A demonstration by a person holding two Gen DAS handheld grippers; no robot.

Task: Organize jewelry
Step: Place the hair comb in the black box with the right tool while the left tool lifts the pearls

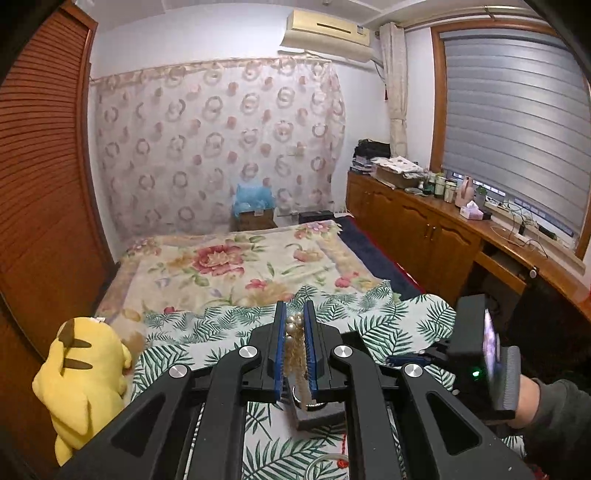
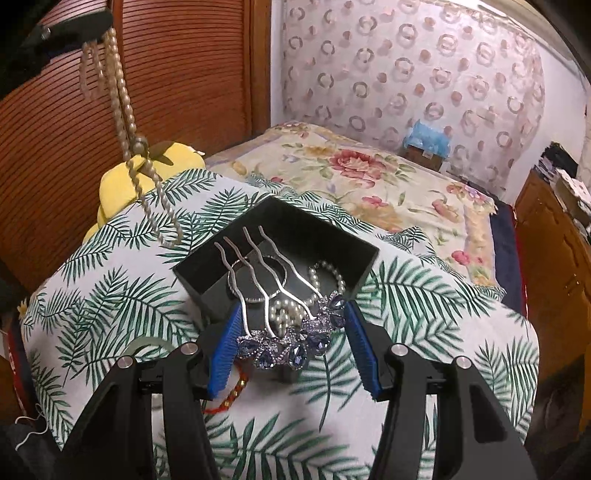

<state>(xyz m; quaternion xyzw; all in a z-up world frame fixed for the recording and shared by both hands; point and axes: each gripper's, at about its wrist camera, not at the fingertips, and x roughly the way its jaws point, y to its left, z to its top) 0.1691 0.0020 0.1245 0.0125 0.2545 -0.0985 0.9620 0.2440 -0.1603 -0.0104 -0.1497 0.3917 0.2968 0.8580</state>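
Observation:
My left gripper is shut on a pearl necklace pinched between its blue pads. In the right wrist view the left gripper is at the top left, and the necklace hangs from it in long loops above the cloth. My right gripper is shut on a silver hair comb with blue gems. The comb's prongs reach over an open black box. A pearl bracelet and a thin bangle lie in the box. The box shows below the left jaws.
A leaf-print cloth covers the surface, and a red and gold bracelet lies on it. A yellow plush toy sits at the left. A floral blanket lies beyond. Wooden cabinets run along the right. A hand holds the right gripper.

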